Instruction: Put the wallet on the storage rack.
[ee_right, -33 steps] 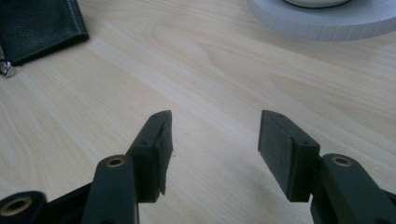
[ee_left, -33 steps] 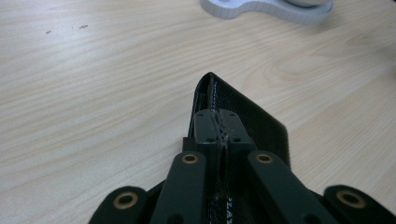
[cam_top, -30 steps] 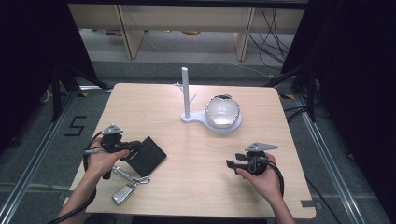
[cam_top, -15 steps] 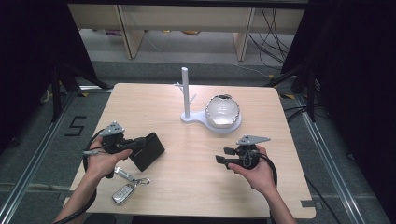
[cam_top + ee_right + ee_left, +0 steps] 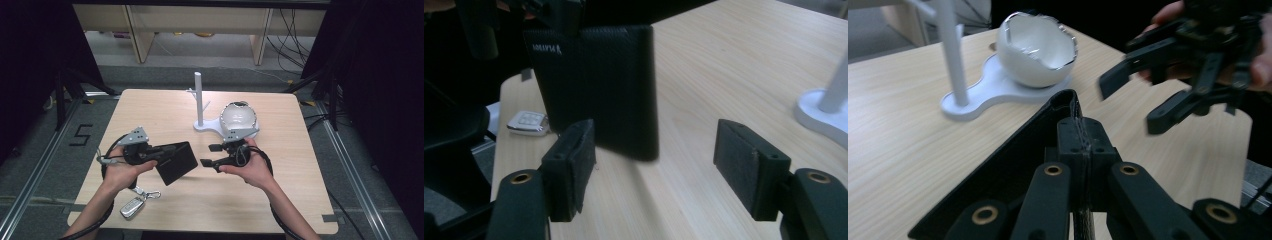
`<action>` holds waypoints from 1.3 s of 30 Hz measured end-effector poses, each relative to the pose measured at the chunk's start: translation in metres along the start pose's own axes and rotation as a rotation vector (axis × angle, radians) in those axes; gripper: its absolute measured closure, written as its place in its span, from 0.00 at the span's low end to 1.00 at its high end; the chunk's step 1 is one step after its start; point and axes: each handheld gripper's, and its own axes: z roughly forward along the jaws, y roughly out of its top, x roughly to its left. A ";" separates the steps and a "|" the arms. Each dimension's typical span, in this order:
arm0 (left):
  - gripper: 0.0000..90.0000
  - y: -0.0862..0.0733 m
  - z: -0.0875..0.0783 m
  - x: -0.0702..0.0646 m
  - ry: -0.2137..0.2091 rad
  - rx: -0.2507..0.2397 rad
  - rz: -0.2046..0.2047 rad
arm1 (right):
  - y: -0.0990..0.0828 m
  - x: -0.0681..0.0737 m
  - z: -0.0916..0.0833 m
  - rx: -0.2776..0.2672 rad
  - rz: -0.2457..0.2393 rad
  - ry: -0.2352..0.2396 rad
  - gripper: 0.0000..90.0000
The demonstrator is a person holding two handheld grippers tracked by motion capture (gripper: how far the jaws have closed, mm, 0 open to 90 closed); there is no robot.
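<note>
A black wallet [image 5: 176, 163] hangs above the table, with my left gripper [image 5: 162, 152] shut on one edge of it. In the left gripper view the jaws [image 5: 1082, 132] pinch the wallet's [image 5: 1013, 165] thin edge. My right gripper [image 5: 210, 155] faces the wallet from the right and is open; its jaws have just been opening wider. In the right gripper view the wallet [image 5: 599, 85] stands upright just beyond the pads [image 5: 574, 165] and is not between them. The right gripper [image 5: 1133, 102] also shows across from the left one.
A white stand with an upright post [image 5: 199, 100] and a white cracked-egg bowl [image 5: 239, 116] sit at the table's middle back. A key fob with a ring [image 5: 131, 207] lies near the front left edge. Bare wood [image 5: 280, 200] spreads at the front right.
Both hands have moved toward the table's centre and risen. The wallet has come up off the table in the left gripper. The right gripper's jaws have spread wider.
</note>
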 end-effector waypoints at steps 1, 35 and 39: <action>0.98 0.002 0.003 -0.003 -0.014 -0.005 0.003 | 0.002 -0.001 0.004 -0.006 -0.001 0.027 0.36; 0.42 -0.036 0.000 0.012 0.253 0.083 0.141 | 0.029 -0.010 -0.059 0.284 -0.161 -0.281 0.88; 0.42 -0.049 -0.007 0.018 0.274 0.082 0.092 | 0.035 -0.015 -0.069 0.338 -0.210 -0.337 0.88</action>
